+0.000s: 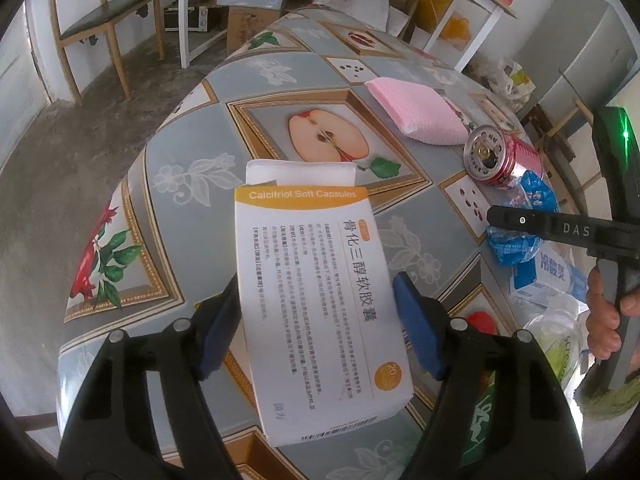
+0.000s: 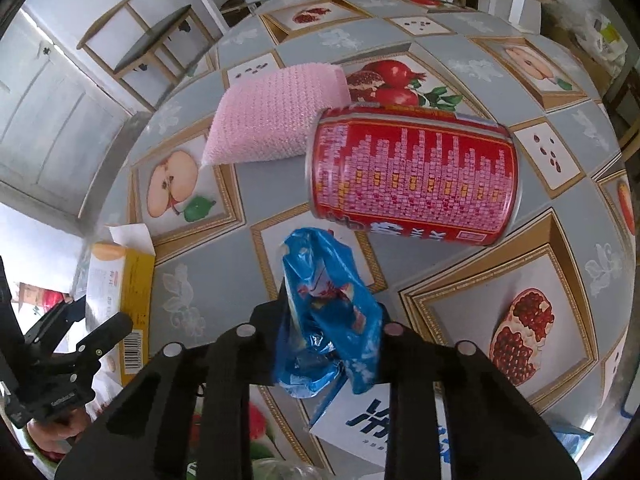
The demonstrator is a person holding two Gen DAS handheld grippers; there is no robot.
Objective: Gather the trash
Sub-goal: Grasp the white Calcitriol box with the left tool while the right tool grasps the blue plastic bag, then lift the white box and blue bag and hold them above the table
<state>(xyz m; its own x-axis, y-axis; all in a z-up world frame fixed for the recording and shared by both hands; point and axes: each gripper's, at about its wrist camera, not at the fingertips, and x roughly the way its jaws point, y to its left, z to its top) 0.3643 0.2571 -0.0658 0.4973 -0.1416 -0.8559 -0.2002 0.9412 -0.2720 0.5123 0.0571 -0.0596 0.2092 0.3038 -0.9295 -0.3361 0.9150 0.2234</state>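
The left tongs (image 1: 316, 320) straddle the white-and-orange cardboard medicine box (image 1: 320, 300) at lower centre of the left view; the right pad stands off it and the left contact is hidden. The box looks light, stiff and crushable, best held across its long sides. The right tongs (image 2: 328, 332) pinch the crumpled blue plastic wrapper (image 2: 328, 312), soft and slippery, at lower centre on the fruit-patterned worktop (image 2: 460, 60).
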